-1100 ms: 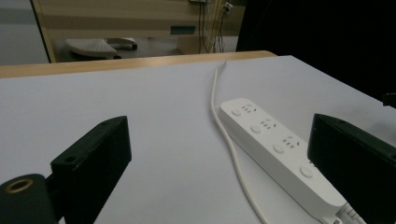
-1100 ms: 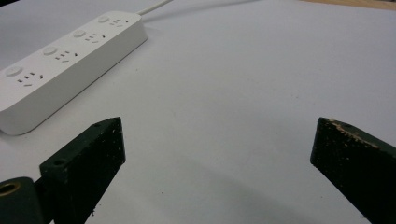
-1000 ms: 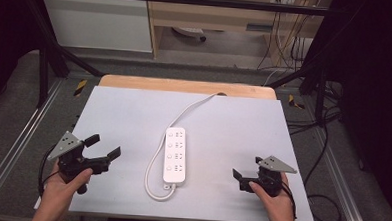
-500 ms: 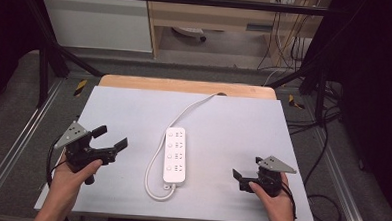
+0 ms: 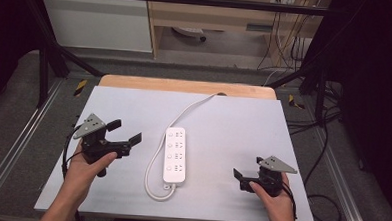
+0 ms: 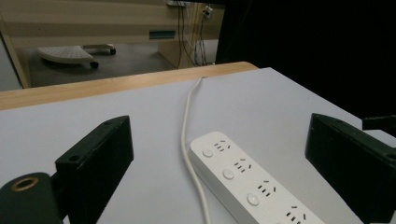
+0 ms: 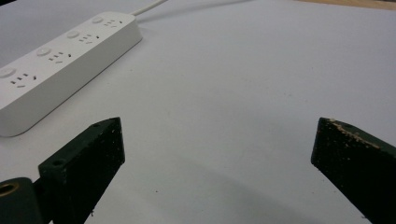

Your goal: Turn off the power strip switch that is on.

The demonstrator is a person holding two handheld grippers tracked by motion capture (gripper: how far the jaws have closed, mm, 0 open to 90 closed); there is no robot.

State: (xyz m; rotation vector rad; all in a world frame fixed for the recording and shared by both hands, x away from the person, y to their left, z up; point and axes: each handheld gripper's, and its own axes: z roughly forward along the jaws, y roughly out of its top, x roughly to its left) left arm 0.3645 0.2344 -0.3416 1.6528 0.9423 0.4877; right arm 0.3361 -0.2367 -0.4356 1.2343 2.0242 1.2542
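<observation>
A white power strip (image 5: 175, 154) with several sockets lies lengthwise in the middle of the grey table top (image 5: 233, 122). Its white cord (image 5: 184, 115) loops from the near end, runs up the strip's left side and leaves over the far edge. My left gripper (image 5: 125, 131) is held above the table to the left of the strip, open and empty, with its jaws pointing toward it. In the left gripper view the strip (image 6: 243, 186) lies between the wide-spread jaws of that gripper (image 6: 219, 123). My right gripper (image 5: 247, 167) rests near the front right, open and empty. In the right gripper view the strip (image 7: 65, 51) sits to the upper left of the open right gripper (image 7: 219, 126).
A wooden strip (image 5: 185, 85) borders the table's far edge. Behind it stand a white cabinet (image 5: 98, 21) and a wooden shelf unit (image 5: 213, 16). Cables (image 5: 286, 49) hang at the back right. Metal rails (image 5: 12, 147) run along both sides of the table.
My left gripper has risen and moved forward and to the right, toward the power strip. The right gripper and the strip have stayed where they were.
</observation>
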